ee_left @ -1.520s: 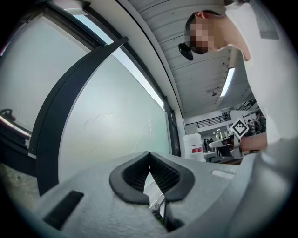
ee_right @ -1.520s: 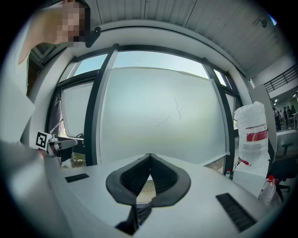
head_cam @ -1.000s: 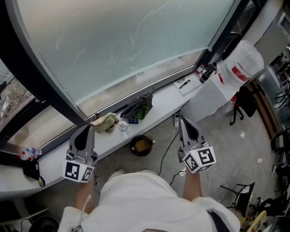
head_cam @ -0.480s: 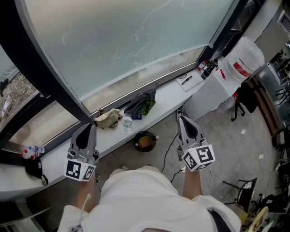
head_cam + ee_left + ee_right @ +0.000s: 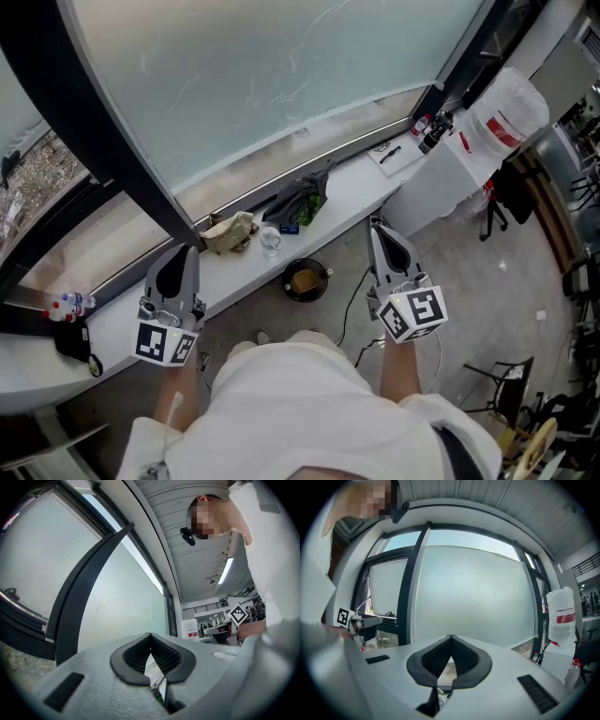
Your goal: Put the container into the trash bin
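While jaws are closed and empty, left gripper (image 5: 181, 253) and right gripper (image 5: 378, 231) point forward.

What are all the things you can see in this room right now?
window: one, frosted pale green, behind the ledge
ledge: one, white, under the window
cup: one, clear, middle of the ledge
wad: one, beige, crumpled, on the ledge left of the cup
bag: one, dark green and black, on the ledge right of the cup
pen: one, black, right end of the ledge
bin: one, black, on the floor below the cup
sack: one, white with a red label, far right
left tool: one, grey, shut, empty, by the ledge's edge
right tool: one, grey, shut, empty, right of the bin
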### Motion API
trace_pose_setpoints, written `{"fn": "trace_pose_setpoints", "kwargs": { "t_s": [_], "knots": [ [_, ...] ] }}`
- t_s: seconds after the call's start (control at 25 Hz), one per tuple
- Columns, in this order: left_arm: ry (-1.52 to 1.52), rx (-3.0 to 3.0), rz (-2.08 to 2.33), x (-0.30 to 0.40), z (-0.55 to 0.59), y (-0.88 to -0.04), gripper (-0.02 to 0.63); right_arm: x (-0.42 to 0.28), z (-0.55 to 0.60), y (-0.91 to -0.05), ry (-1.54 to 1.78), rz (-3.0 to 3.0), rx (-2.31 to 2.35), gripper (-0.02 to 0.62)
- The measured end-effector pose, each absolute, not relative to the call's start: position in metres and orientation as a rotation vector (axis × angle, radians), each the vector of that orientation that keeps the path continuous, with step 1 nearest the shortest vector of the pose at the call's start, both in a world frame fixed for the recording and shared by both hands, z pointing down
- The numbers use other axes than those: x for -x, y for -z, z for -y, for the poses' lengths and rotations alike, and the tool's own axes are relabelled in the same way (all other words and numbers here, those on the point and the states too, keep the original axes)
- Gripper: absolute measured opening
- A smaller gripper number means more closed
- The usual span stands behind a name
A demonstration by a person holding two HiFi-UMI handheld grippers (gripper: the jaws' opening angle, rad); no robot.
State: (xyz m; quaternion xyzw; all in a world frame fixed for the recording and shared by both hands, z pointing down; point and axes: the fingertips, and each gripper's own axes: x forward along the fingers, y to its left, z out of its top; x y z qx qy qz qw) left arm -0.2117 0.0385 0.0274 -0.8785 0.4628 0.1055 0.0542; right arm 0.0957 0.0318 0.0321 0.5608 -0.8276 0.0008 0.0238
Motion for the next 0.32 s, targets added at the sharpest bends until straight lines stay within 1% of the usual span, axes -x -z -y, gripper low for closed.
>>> {"fn": "trace_pose_setpoints", "kwargs": {
  "t_s": [0.32],
  "knots": [
    [-0.349,2.670,-1.410,0.226,-0.043,-0.036,0.015,-0.080,-0.039,-0.031,0.052,2.552,-1.707,0.002]
  ]
}}
